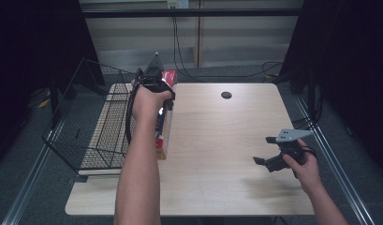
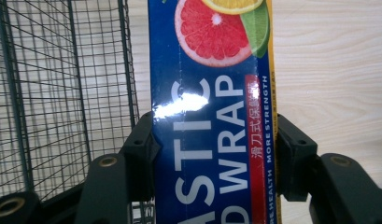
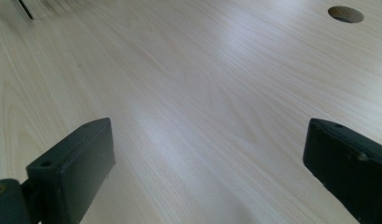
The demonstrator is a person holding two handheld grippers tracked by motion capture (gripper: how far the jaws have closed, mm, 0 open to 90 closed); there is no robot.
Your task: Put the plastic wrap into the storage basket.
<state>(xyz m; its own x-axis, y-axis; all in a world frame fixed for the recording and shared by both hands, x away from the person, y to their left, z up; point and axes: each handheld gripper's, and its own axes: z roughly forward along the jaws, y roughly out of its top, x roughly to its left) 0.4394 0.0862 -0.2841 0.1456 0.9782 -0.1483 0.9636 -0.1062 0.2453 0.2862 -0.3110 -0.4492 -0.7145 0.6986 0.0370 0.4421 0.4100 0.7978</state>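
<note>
- The left tool (image 2: pixel 212 154) is clamped across the width of a long blue cardboard box of plastic wrap (image 2: pixel 212 112), printed with sliced citrus fruit; one black jaw presses each long side.
- In the high view the box (image 1: pixel 165 136) hangs below the left tool (image 1: pixel 157 96), over the desk's left part, just beside a black wire basket (image 1: pixel 81 126) on the tool's left.
- Risk: the box is long and its card glossy, so held across its width it may pivot or slide down between the jaws.
- Risk: the basket's rim stands close by; a swing towards it could knock the box's lower end against the wire and twist it out of the grip.
- The right tool (image 1: pixel 273 161) hovers over the pale wooden desk (image 3: pixel 188 93), well apart from the box, jaws wide apart with nothing between them.
- Hard to tell: whether the box's lower end touches the desk. The person's forearm hides part of the box, and the left gripper view crops both its ends.
</note>
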